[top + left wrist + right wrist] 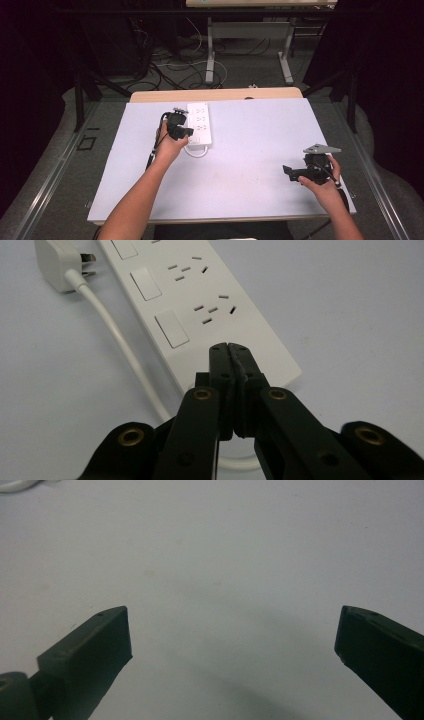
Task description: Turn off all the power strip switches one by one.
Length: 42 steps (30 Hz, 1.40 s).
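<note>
The white power strip [200, 305] lies flat near the back of the tabletop [240, 165], w/ its plug [60, 265] & soft bendy cord [120, 345] beside it. It looks light, hard & smooth, so best pushed or held by its long sides. Left gripper [229, 346] fingers are pressed together w/ nothing between, tips over the strip's near end. Right gripper [289, 171] fingers are wide apart, far off. No boxes or bowls here.

Power strip [199, 123] lies on the table [250, 150] toward its far left, plug [60, 265] and cord [120, 345] beside it; left gripper [181, 132] over its near end, right gripper [295, 172] well apart, near right
</note>
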{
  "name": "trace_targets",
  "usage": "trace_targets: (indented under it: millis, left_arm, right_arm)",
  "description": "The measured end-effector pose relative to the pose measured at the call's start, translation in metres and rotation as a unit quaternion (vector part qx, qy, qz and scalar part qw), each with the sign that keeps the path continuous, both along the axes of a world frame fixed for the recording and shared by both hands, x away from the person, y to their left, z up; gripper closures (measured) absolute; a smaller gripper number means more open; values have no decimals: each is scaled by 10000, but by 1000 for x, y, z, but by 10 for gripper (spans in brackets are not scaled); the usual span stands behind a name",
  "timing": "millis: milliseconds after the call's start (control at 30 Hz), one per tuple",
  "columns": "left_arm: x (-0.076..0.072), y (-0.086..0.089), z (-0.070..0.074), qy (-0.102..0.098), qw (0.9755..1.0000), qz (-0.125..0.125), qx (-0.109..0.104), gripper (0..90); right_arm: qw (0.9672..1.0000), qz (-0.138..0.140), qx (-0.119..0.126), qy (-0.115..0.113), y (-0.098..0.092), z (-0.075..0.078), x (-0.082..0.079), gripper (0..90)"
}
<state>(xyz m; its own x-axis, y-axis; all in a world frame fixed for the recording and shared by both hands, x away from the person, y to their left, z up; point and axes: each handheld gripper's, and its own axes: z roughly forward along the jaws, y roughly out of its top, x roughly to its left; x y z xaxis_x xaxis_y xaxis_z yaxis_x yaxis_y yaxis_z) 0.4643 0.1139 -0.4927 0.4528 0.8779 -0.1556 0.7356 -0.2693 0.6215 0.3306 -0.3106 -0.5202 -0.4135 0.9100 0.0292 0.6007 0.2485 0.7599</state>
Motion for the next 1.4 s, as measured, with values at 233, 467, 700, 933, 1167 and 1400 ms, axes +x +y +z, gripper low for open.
trace_targets:
  millis: [233, 467, 700, 933, 1167, 1400]
  left_arm:
    - [3, -4, -7, 27, 9999, -12, 118, 900]
    - [6, -6, -12, 86, 9998, 47, 187, 900]
    - [9, -9, -17, 164, 9995, 32, 259, 900]
    - [9, -13, -21, 232, 9991, -54, 358, 900]
    - [8, -15, -24, 325, 9987, -75, 395, 900]
    - [9, -14, -25, 412, 9985, -41, 357, 900]
  right_arm:
    - [10000, 16, -3, 13, 0, -1, 0, 10]
    - [10000, 4, 16, 40, 1, -1, 0, 11]
    - [10000, 23, 10, 35, 1, -2, 1, 10]
    - [10000, 5, -2, 41, 1, -2, 1, 10]
    - [10000, 1, -17, 44, 1, -3, 1, 10]
    - [10000, 21, -13, 59, 1, -3, 1, 10]
